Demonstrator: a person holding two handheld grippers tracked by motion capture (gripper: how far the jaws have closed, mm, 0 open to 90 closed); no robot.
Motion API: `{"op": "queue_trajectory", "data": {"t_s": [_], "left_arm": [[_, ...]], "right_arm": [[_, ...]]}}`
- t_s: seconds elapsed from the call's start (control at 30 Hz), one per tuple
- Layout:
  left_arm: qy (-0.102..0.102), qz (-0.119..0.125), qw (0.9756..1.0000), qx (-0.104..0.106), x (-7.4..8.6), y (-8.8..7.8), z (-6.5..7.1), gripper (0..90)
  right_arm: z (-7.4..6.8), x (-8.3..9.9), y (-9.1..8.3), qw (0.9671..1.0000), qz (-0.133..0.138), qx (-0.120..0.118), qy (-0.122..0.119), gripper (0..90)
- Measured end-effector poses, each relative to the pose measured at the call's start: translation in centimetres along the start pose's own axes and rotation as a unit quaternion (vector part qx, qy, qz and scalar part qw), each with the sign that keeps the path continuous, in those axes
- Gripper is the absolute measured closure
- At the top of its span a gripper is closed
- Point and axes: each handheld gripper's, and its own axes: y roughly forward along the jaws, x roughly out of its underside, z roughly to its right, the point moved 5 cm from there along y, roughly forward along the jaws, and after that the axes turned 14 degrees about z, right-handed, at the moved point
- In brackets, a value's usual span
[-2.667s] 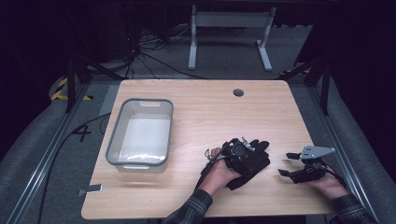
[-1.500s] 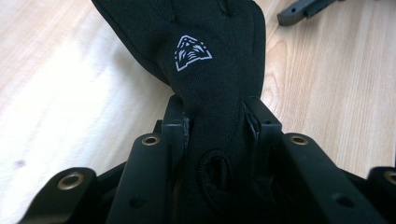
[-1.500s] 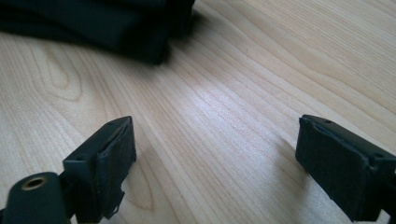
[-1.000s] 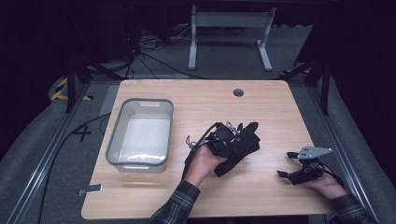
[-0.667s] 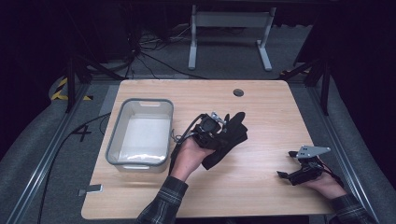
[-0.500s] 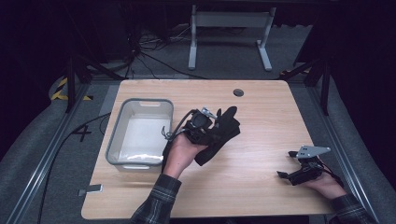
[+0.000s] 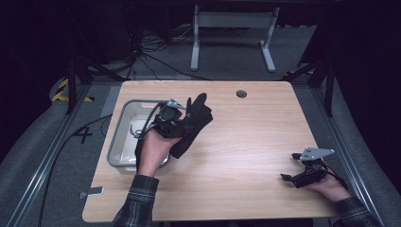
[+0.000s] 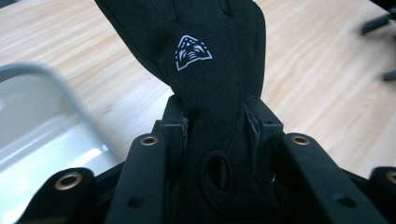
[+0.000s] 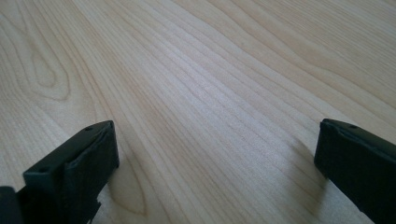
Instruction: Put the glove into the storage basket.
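Now, left jaws: clamped on the black glove (image 8: 210, 70), one pad pressing each side of the cuff end, the fabric bunched between them.
Glove in the grip: it stands up out of the left gripper (image 8: 217, 135), its white emblem facing the camera in the left gripper view and its fingers running out of the top of that view.
Glove over the table: in the high view the glove (image 7: 194, 124) hangs from the left gripper (image 7: 169, 118), lifted off the wood, its fingers spread up and to the far right and its lower end drooping toward the near side.
Right jaws: released and wide apart, nothing between them; the right gripper (image 9: 215, 154) looks along bare wood grain.
Right gripper's place: the right gripper (image 7: 302, 175) sits low at the near right corner of the table (image 7: 265, 142), close to its right edge.
Bin: the clear plastic bin (image 7: 118, 142) lies at the left of the table, just left of the left gripper; the left hand (image 7: 153, 151) overlaps its right rim.
Open room: the wide middle of the table between the glove and the right gripper is bare wood, as is the far right up to the round cable hole (image 7: 241, 93).
View differences: the left gripper view gives the emblem, a loop at the cuff and the bin's rim (image 8: 60, 88) at its left; the high view gives the glove's whole outline and both hands.
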Motion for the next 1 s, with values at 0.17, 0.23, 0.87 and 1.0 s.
{"op": "queue_trajectory", "data": {"t_s": [0.17,0.23,0.87,1.0], "left_arm": [[-0.018,0.006,0.9992,-0.034,1.4,-1.5,-3.1,66.3],[-0.022,0.007,0.9987,-0.046,2.0,-1.8,-4.0,66.3],[-0.052,-0.032,0.9917,-0.113,7.3,-1.4,-9.7,65.8],[-0.055,-0.053,0.9896,-0.122,8.3,-1.0,-10.4,65.6]], "right_arm": [[0.0,0.0,0.0,1.0,0.0,0.0,0.0,0.3],[0.0,0.0,0.0,1.0,0.0,0.0,0.0,0.3],[0.0,0.0,0.0,1.0,0.0,0.0,0.0,0.3],[0.0,0.0,0.0,1.0,0.0,0.0,0.0,0.3]]}}
